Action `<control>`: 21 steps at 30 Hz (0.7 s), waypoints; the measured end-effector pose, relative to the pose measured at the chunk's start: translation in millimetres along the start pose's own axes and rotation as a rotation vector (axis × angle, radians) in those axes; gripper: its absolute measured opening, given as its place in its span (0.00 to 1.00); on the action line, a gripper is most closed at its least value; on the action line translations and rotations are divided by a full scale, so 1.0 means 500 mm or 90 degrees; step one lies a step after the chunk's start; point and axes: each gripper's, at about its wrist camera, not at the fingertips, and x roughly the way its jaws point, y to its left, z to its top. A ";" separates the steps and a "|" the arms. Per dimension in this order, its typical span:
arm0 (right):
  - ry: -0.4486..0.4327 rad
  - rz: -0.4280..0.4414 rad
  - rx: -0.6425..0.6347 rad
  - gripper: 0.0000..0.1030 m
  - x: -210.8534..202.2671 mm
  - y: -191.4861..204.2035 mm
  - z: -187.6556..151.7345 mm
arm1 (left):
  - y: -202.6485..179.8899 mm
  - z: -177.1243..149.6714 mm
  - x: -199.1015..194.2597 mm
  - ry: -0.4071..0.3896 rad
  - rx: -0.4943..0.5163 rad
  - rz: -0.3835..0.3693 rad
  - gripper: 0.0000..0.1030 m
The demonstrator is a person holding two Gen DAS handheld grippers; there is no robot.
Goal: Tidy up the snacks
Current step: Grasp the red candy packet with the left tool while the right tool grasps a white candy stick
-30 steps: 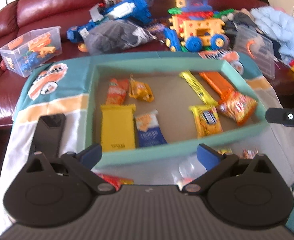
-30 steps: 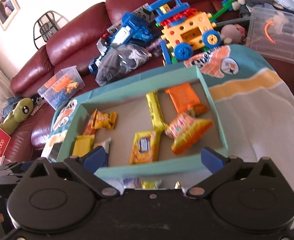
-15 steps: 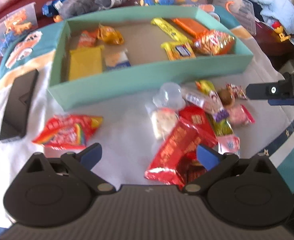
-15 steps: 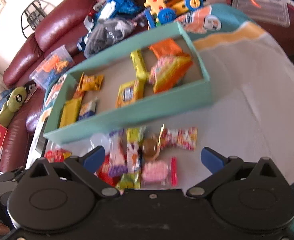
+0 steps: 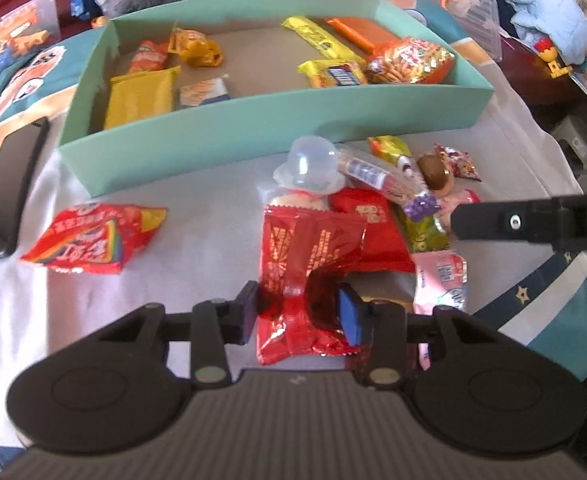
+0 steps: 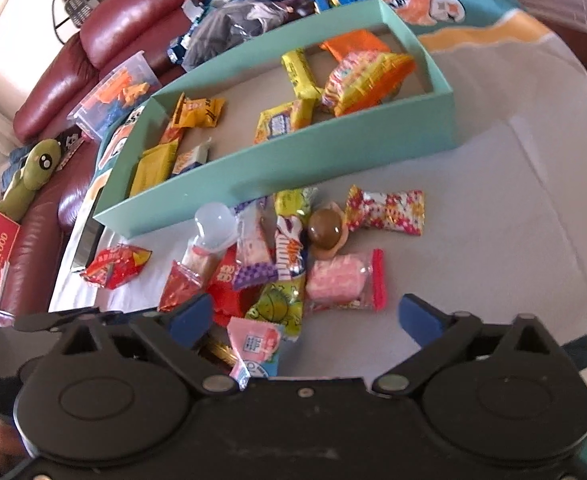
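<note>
A teal box (image 5: 253, 128) (image 6: 333, 148) holds several yellow and orange snack packs. In front of it on the white cloth lies a pile of loose snacks: a pink candy bag (image 6: 345, 280), a brown jelly cup (image 6: 325, 232), a clear cup (image 5: 313, 162), a green pack (image 6: 279, 306). My left gripper (image 5: 298, 314) has its jaws closed in on a shiny red wrapper (image 5: 305, 268) at the pile's near edge. My right gripper (image 6: 305, 316) is open above the pile's near side; it shows as a black bar in the left wrist view (image 5: 533, 224).
A red rainbow-print bag (image 5: 93, 240) lies alone left of the pile. A black phone (image 5: 9, 184) lies at the table's left edge. Toys, a plastic bin (image 6: 113, 92) and a dark bag crowd the red sofa behind the box.
Both grippers came down and back from the box to the loose pile. My left jaws narrowed from wide open onto the red wrapper. My right jaws stayed open.
</note>
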 end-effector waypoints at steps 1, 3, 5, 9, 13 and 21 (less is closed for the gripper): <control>-0.004 -0.001 -0.009 0.79 0.000 0.004 0.005 | 0.009 -0.001 -0.003 -0.001 -0.008 0.003 0.40; -0.018 -0.007 -0.021 0.51 -0.001 0.012 0.014 | 0.036 -0.001 -0.007 -0.005 -0.036 0.015 0.40; -0.031 -0.014 -0.026 0.30 0.003 0.018 0.029 | 0.062 0.003 -0.010 -0.007 -0.063 0.025 0.41; -0.033 -0.029 -0.008 0.26 0.034 0.017 0.061 | 0.097 0.008 -0.012 -0.012 -0.089 0.032 0.42; 0.005 0.002 0.000 0.26 0.079 0.028 0.077 | 0.104 0.010 -0.008 -0.017 -0.089 0.032 0.45; 0.003 -0.006 -0.026 0.26 0.133 0.044 0.079 | 0.096 0.011 0.001 -0.025 -0.061 0.040 0.64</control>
